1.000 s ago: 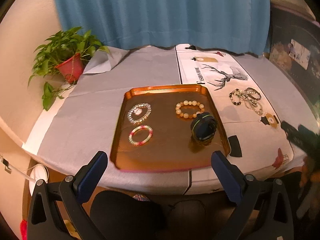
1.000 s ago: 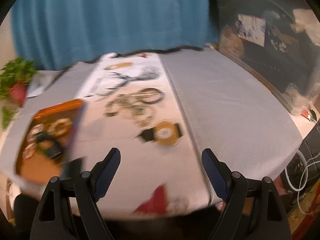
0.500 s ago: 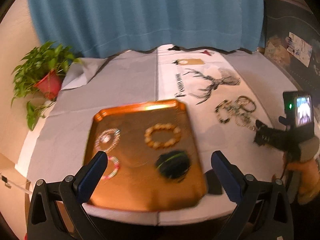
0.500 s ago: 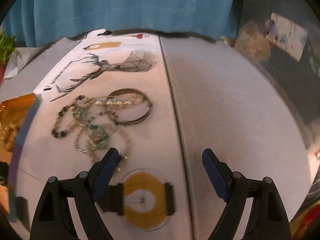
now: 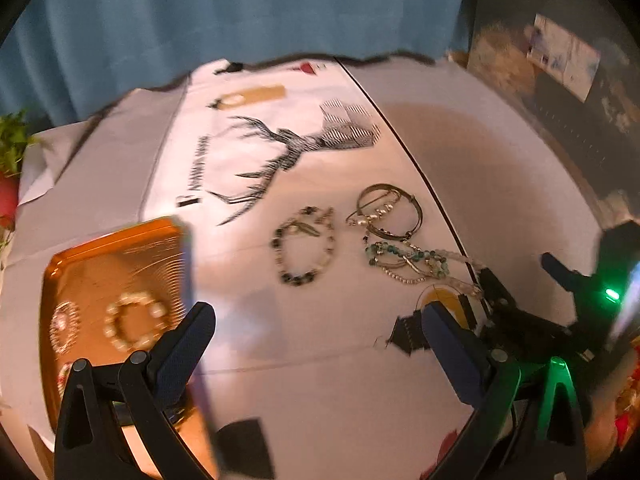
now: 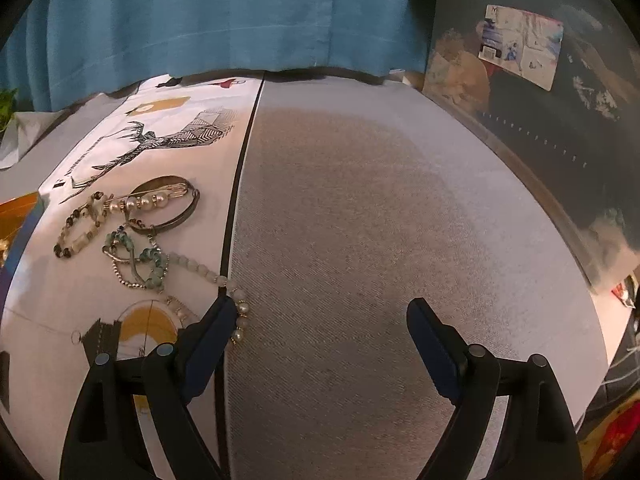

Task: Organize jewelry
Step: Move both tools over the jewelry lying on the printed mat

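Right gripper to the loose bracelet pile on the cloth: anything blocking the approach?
Nothing visible does. The right gripper is open and empty over bare grey cloth, and the bracelet pile lies off to the left in its view, uncovered. A pale bead strand from the pile already runs by its left finger.

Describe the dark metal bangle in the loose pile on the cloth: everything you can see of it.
The dark metal bangle is a plain, thin, bronze-looking hoop lying flat on the white deer-print cloth, at the far end of the loose pile. A gold pin strung with pearls lies across it, and a fine chain runs from its near edge toward the turquoise bead strand. No tongs touch it.
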The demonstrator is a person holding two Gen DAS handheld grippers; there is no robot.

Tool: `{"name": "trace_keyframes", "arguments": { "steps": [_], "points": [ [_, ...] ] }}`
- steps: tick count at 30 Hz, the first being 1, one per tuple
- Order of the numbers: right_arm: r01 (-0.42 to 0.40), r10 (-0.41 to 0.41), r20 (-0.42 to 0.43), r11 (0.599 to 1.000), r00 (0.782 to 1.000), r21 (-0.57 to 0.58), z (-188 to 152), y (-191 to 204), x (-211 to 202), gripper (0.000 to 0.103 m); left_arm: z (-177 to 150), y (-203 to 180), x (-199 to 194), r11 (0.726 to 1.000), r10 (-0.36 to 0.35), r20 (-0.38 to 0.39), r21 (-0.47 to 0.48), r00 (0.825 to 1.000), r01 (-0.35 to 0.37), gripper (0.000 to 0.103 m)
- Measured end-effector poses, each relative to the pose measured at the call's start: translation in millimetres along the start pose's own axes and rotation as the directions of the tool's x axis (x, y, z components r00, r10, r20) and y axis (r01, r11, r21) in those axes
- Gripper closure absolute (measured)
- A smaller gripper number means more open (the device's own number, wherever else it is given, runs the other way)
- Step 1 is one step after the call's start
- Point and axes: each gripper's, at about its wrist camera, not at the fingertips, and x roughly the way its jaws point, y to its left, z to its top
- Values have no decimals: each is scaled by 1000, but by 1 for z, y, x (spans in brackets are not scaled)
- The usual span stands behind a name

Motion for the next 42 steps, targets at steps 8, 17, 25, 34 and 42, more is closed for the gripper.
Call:
{"name": "trace_keyframes", "arguments": {
  "steps": [8, 17, 25, 34, 42],
  "points": [
    [-9, 10, -12, 998, 1000, 62, -8, -30, -1, 16, 6, -17, 39, 999, -32, -52, -27, 998, 31, 1],
    [208, -206, -24, 971, 978, 119, -11, -68, -2, 16, 5, -25, 54, 1000, -27, -69, -16, 997, 26, 1],
    [144, -143, -20, 976, 990, 165, -17, -81, -3, 16, 5, -41, 54, 997, -79, -76, 0, 994, 79, 1],
    [104, -102, -22, 977, 995, 184, -21, -86, -4, 16, 18, -84, 37, 974, -164, -3, 156, 986, 163, 9],
    [70, -68, -20, 978, 998, 197, -23, -90, -5, 16, 16, -140, 58, 816, -206, -147, 521, 968, 252, 25]
  ]
}}
